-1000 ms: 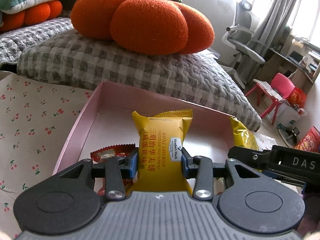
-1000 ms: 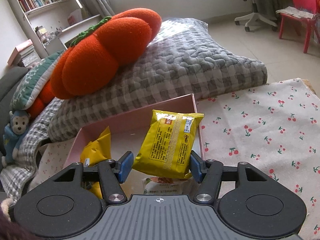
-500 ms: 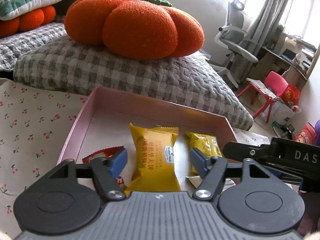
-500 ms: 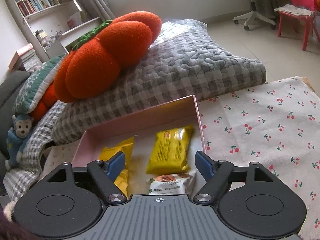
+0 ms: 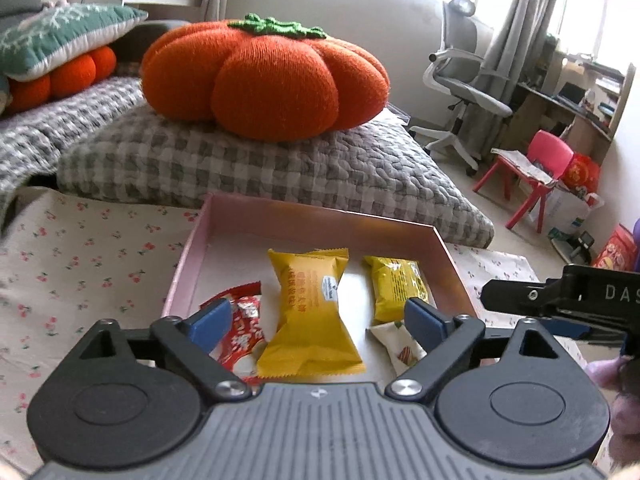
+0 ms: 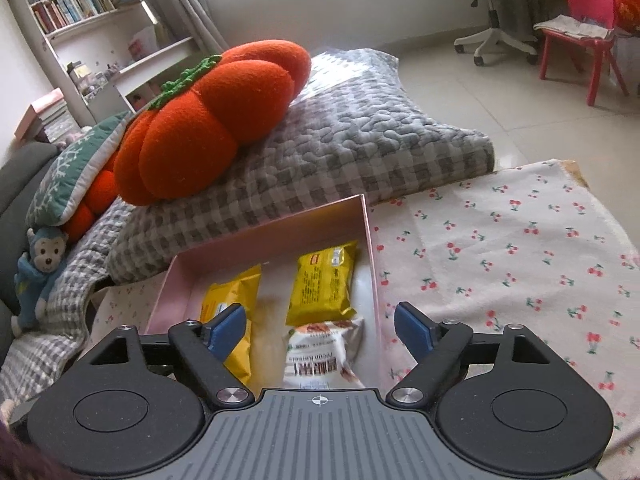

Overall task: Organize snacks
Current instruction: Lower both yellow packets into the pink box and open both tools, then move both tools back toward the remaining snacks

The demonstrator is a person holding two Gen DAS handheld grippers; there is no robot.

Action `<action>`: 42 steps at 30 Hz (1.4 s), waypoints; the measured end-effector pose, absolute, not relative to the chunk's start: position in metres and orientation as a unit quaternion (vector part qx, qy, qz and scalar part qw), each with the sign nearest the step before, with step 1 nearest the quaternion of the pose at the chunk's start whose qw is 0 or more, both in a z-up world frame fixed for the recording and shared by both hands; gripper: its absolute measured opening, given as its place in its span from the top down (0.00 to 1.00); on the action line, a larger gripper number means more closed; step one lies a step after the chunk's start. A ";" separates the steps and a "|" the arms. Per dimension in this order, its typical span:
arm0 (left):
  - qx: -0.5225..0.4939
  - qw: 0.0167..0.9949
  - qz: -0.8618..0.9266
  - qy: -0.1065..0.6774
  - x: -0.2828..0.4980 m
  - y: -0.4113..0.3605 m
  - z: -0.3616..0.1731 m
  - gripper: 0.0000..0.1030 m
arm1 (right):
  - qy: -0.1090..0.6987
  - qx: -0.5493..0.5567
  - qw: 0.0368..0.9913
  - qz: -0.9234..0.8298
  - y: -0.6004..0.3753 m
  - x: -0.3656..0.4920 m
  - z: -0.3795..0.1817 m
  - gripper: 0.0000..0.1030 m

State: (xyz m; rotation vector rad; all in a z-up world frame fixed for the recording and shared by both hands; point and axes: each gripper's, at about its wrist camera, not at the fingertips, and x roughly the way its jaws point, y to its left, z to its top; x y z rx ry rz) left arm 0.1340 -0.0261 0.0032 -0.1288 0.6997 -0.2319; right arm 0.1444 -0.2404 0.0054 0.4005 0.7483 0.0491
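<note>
While both tongs gape, four snacks lie in the pink box.

2 yellow snack pkts flat in pink box

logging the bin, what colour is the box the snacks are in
Pink; the box shows best in the left wrist view.

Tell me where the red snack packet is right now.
In the left wrist view, the red snack packet lies in the pink box, near its left wall, just left of the long yellow packet.
</note>
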 end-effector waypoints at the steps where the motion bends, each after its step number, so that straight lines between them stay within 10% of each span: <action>1: -0.061 0.931 -0.113 0.341 0.131 -0.025 0.005 0.09 | 0.363 0.193 0.911 0.024 -0.241 0.141 0.007 0.19; 42: 0.044 0.907 -0.138 0.396 0.037 0.045 -0.011 0.00 | 0.393 0.056 0.916 0.061 -0.223 0.020 0.003 0.10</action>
